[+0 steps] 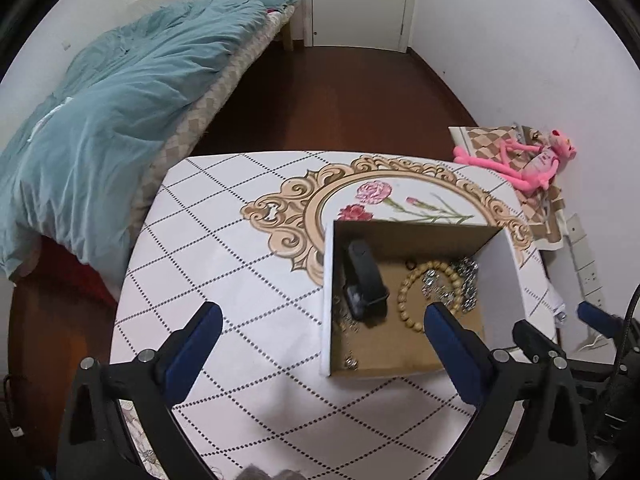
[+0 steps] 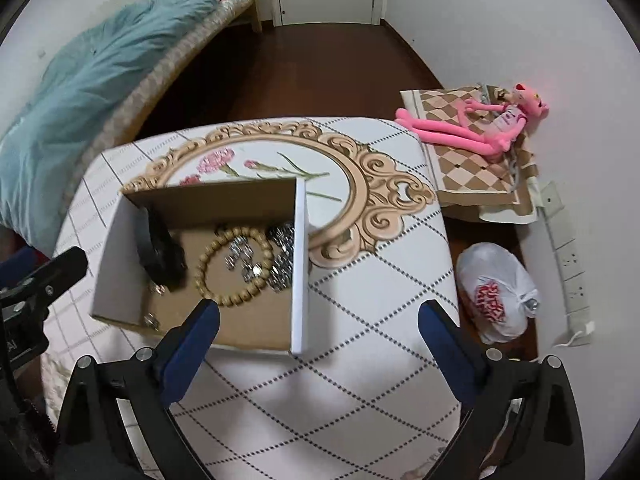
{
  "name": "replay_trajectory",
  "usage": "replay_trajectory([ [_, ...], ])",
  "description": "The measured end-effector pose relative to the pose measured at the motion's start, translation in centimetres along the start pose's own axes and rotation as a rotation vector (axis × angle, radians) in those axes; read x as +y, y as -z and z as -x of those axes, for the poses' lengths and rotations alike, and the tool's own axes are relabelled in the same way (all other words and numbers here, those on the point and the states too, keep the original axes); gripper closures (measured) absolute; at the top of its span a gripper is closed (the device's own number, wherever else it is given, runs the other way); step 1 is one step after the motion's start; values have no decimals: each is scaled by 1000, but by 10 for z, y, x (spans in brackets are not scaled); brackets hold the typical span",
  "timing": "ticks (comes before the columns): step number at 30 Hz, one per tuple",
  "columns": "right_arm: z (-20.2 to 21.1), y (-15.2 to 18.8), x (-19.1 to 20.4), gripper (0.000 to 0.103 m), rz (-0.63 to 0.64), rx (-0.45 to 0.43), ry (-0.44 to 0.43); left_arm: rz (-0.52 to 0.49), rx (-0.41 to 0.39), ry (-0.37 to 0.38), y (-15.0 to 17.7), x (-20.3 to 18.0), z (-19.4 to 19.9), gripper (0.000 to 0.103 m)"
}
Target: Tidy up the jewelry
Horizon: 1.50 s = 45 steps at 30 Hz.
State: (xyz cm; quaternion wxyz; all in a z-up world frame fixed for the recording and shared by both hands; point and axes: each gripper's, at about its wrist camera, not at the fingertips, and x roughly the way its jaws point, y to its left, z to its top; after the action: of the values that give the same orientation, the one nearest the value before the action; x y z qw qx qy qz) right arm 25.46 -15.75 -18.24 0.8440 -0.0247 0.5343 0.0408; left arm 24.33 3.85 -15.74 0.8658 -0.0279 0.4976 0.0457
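We hold both tools with their fingers spread wide and nothing between them: the left tool (image 1: 322, 330) at the lower centre of its view, the right tool (image 2: 319, 326) likewise. The jewelry sits in the open cardboard box (image 1: 416, 236) on the worktop (image 1: 224, 240): a wooden bead bracelet (image 1: 420, 286), a black watch (image 1: 366, 284) and silver chain pieces (image 1: 466, 284). We judge the gathering step nearly done, and next we need to check the worktop for strays.

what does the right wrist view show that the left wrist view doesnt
Only the right wrist view shows the white knotted plastic bag with red print on the floor beside the table. Only the left wrist view shows the red item under the blue quilt. Both show the open cardboard box holding the wooden bead bracelet, black watch band and silver chain jewelry, plus the pink plush toy.
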Motion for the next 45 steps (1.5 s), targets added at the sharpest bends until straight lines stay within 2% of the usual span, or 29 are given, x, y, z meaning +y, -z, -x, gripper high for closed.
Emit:
replay_trajectory([
  [10,7,9,1,1,-8,-14,44,19,-5,-10,12,1,7,0],
  [16,31,12,-1,1,-15,-43,41,25,-30,-10,17,0,35,0],
  [21,70,22,0,1,-11,-93,48,28,-77,-10,22,1,73,0],
  [34,214,69,1,1,-18,-280,61,21,-216,-23,60,9,198,0],
  [45,294,101,8,0,-10,-371,65,24,-259,-16,77,13,257,0],
])
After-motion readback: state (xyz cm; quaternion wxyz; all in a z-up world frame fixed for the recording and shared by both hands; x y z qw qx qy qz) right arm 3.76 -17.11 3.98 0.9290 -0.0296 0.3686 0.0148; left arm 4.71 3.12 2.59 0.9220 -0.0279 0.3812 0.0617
